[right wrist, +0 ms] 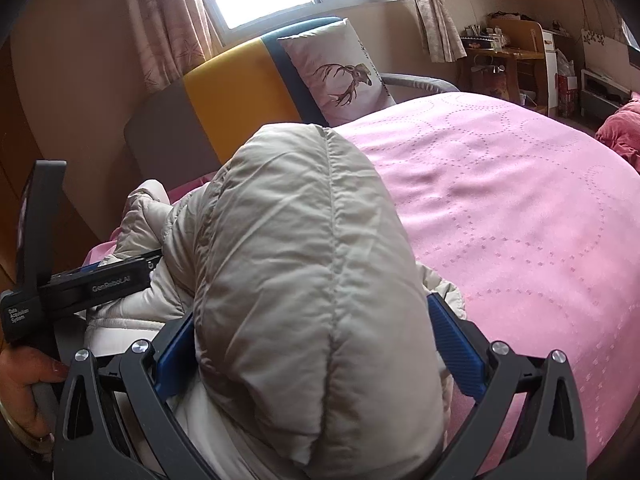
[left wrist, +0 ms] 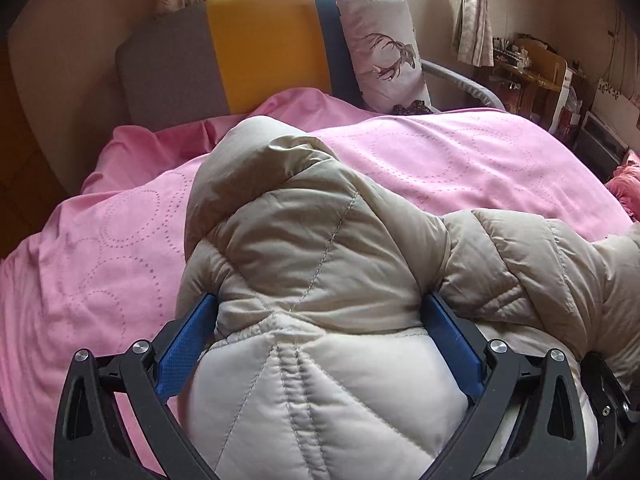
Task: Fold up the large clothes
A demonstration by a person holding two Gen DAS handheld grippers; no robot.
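- The beige quilted down jacket (left wrist: 328, 248) lies bunched on the pink bedspread (left wrist: 480, 152), on the near side of the bed, and its bulk fills the space between both pairs of fingers.
- The left gripper (left wrist: 320, 320) stands at its widest, blue fingers (left wrist: 188, 340) on either side of a puffy quilted fold. The padding bulges against them, so I judge it spread round the cloth, not clamped on it.
- The right gripper (right wrist: 316, 332) is likewise spread wide round the hood-like hump (right wrist: 304, 240) of the jacket, with a blue finger showing on each side. Whether its pads press the cloth or only flank it, I cannot tell.
- The hump runs long from the near edge up toward the far headboard (right wrist: 232, 92), a stitched seam marking its length. The fingers straddle it across that axis.
- In the right wrist view the left gripper's dark body sits at left, just beside the jacket, with the person's hand (right wrist: 28, 384) on its handle. The two grippers are near each other, both at the jacket's near end.
- My judgement is that the coming move turns on the open bedspread to the right and far, the only flat room for laying the jacket out.
- The deer-print pillow (left wrist: 384, 52) leans against the headboard, well apart from the jacket. A reddish cloth (right wrist: 620, 132) lies at the far right edge.
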